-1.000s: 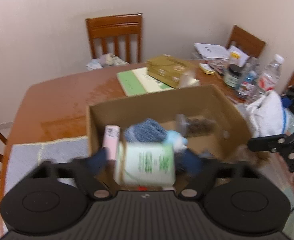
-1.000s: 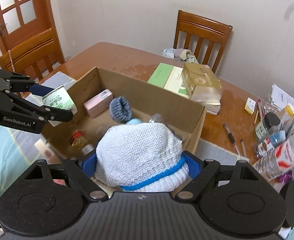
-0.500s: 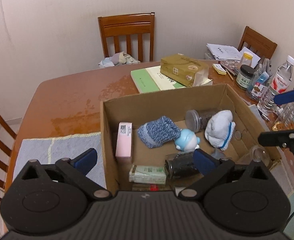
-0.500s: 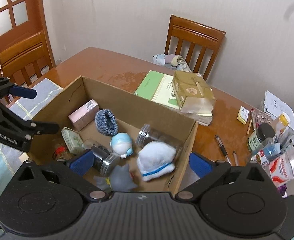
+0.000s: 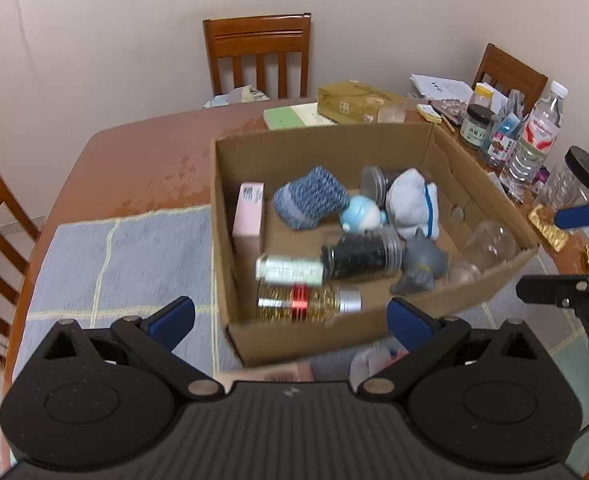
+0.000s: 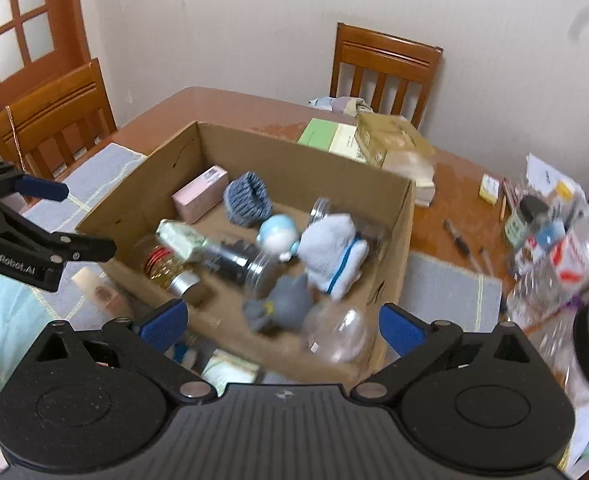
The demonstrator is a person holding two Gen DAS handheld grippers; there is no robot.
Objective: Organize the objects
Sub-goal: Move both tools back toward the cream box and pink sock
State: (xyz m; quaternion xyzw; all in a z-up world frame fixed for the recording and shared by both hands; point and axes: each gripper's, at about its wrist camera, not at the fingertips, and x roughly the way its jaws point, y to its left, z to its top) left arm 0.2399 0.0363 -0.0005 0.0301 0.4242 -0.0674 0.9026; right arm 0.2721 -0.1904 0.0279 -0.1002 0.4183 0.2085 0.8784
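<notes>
An open cardboard box [image 5: 322,138] stands on the table. In it lie a pink carton [image 5: 248,216], a blue knit piece [image 5: 308,202], a white knit hat [image 5: 412,204], a blue-and-white figurine [image 5: 362,214], a dark jar [image 5: 360,256], a green-and-white pack [image 5: 290,270], a gold bottle [image 5: 306,302], a grey toy [image 5: 422,266] and a clear jar [image 5: 490,242]. My left gripper [image 5: 290,320] hangs open and empty over the box's near wall. My right gripper [image 6: 281,326] is open and empty above the near corner of the box [image 6: 294,148]; the hat [image 6: 330,248] lies inside.
A blue-grey placemat [image 5: 126,248] lies left of the box. Behind it are a green book [image 5: 290,116] and a tan packet [image 5: 354,100]. Bottles and jars [image 5: 534,140] crowd the right side. Wooden chairs [image 5: 258,52] ring the table. Small packets lie in front of the box.
The left gripper let go of the green-and-white pack and the right let go of the white hat; both now lie in the box. Both grippers opened wide and drew back toward the near side.
</notes>
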